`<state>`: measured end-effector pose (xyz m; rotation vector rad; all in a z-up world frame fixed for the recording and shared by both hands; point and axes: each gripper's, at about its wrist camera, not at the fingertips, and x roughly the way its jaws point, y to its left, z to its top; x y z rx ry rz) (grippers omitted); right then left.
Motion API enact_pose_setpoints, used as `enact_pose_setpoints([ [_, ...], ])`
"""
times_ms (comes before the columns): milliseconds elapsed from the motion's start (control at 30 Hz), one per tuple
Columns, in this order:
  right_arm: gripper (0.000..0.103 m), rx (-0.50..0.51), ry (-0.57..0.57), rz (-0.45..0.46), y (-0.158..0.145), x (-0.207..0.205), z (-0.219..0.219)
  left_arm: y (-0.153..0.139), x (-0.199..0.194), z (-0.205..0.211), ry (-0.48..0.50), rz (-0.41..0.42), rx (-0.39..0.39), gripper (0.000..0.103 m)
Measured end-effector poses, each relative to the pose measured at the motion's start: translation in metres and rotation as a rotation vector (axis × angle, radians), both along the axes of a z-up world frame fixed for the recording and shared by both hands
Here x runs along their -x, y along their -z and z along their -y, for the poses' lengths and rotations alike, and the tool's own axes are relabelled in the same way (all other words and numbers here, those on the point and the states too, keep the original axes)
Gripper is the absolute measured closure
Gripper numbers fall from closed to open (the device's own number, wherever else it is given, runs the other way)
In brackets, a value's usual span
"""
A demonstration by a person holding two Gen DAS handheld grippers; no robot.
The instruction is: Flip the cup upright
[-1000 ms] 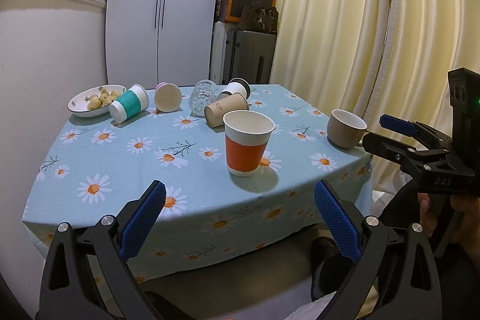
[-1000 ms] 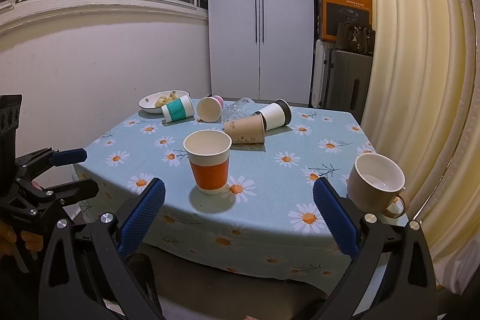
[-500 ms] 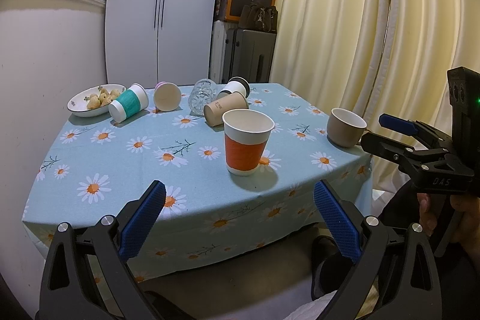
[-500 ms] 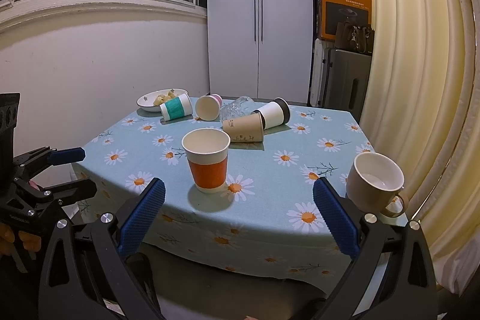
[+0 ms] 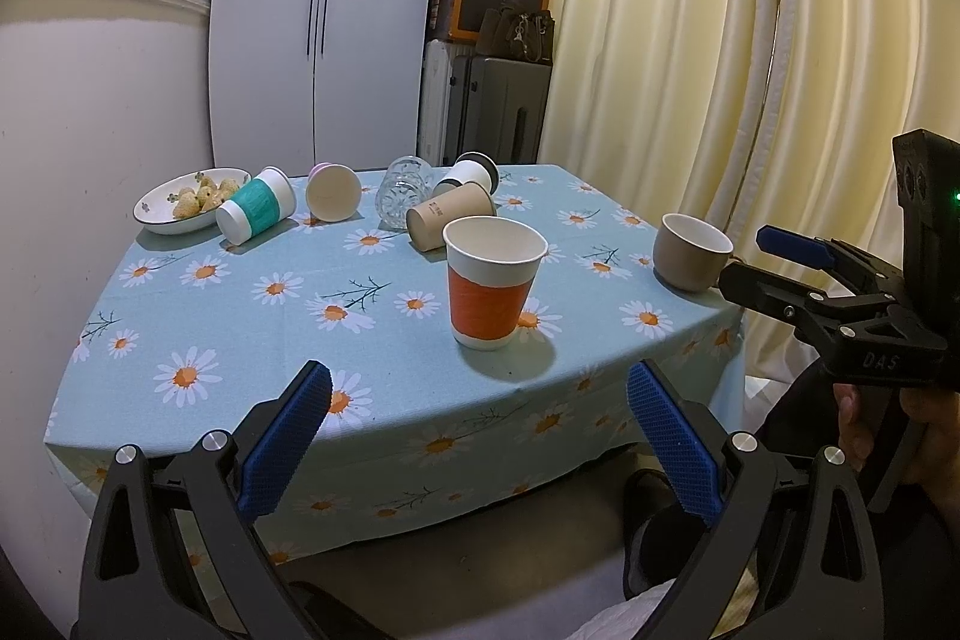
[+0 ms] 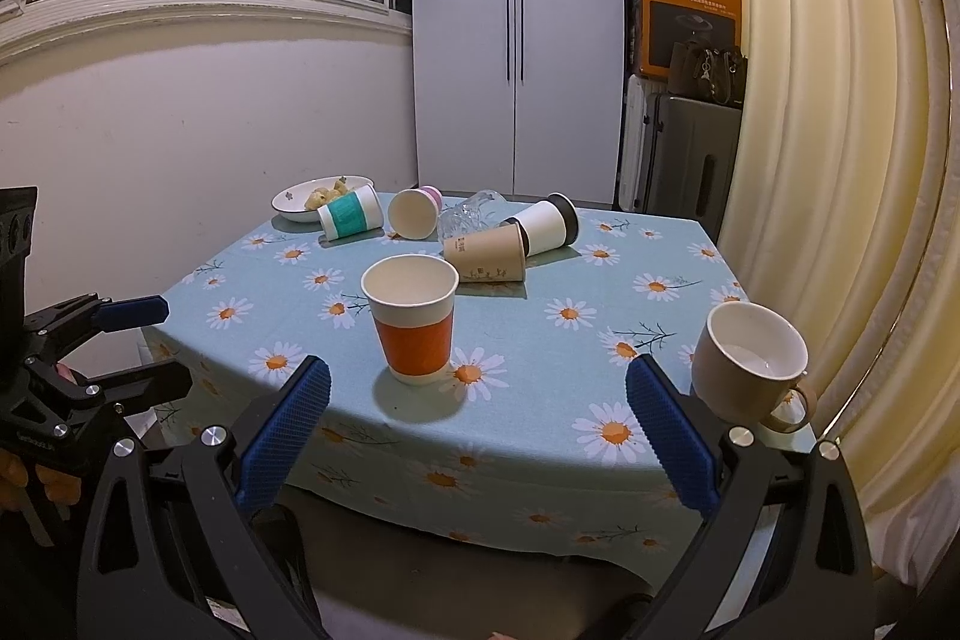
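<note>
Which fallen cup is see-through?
The clear glass cup, lying on its side at the back of the table. It sits between the pink-rimmed paper cup and the brown paper cup. The other tipped cups are all paper you cannot see through.
</note>
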<state>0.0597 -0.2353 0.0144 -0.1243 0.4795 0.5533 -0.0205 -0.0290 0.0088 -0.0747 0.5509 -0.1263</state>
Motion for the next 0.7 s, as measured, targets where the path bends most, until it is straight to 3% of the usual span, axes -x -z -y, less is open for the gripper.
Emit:
enact_pose_setpoints([
  [700,0.005,0.002,0.0,-0.001,0.0002,-0.0002,-0.0003,0.002,-0.0004,-0.0055,0.0,-0.005,0.0,0.007],
])
